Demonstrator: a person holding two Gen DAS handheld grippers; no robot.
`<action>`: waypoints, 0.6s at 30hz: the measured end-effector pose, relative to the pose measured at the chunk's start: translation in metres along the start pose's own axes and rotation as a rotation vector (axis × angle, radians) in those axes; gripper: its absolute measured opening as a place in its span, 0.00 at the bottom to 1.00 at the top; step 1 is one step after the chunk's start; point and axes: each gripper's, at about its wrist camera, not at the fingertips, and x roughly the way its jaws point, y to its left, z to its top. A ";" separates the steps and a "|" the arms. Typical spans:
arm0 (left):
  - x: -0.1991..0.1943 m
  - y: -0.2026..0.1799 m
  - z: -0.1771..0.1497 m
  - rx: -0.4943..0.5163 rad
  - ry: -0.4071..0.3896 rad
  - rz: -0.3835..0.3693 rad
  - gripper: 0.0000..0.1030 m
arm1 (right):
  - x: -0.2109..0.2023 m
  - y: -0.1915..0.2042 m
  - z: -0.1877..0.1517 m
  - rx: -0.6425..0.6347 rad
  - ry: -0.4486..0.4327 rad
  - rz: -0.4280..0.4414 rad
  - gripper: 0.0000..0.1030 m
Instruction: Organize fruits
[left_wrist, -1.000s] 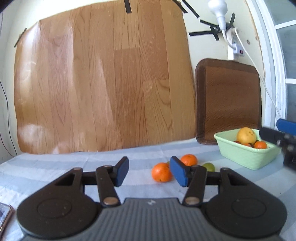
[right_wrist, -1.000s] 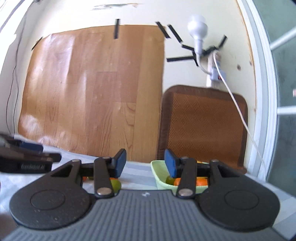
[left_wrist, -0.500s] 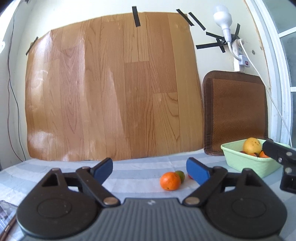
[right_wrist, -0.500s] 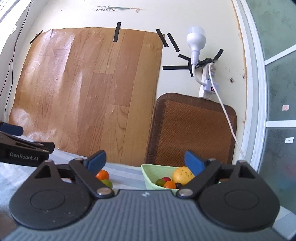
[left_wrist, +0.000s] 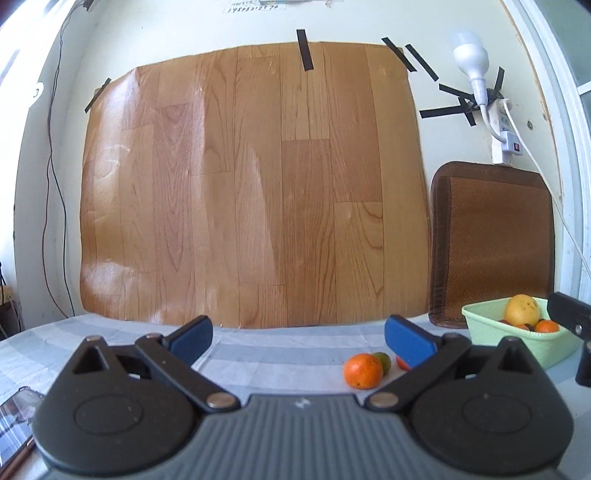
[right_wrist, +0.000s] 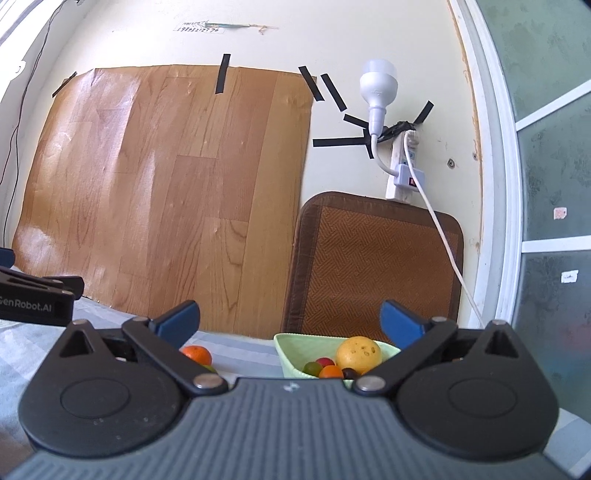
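Note:
On the striped cloth lies an orange (left_wrist: 362, 370), with a small green fruit (left_wrist: 382, 361) right behind it and a reddish fruit (left_wrist: 400, 363) half hidden by my left finger. A pale green basket (left_wrist: 491, 332) at the right holds a big yellow fruit (left_wrist: 522, 309) and several small ones. My left gripper (left_wrist: 298, 328) points level over the table, jaws opening wide, nothing between them. My right gripper (right_wrist: 289, 312) faces the basket (right_wrist: 295, 345) and its yellow fruit (right_wrist: 358, 354), jaws likewise opening and empty. The loose orange (right_wrist: 197, 355) shows behind its left finger.
A wood-pattern sheet (left_wrist: 255, 192) is taped to the wall behind the table. A brown woven mat (right_wrist: 373, 266) leans behind the basket, under a lamp and power strip (right_wrist: 402, 166) with a hanging cable. A phone (left_wrist: 14, 417) lies at the near left. A window frame borders the right.
Both grippers' jaws have spread from narrow to wide. Both views have tipped upward, the left more, so the fruits and basket sit lower in the frames.

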 end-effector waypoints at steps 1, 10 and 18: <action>-0.002 -0.001 0.000 0.006 -0.011 0.003 1.00 | 0.001 -0.001 0.000 0.004 0.005 0.005 1.00; -0.006 -0.004 0.000 0.011 -0.031 0.011 1.00 | 0.001 0.002 0.000 -0.002 0.013 0.010 1.00; -0.004 -0.001 0.000 -0.006 -0.014 0.008 1.00 | 0.002 0.002 0.000 0.010 0.021 0.010 1.00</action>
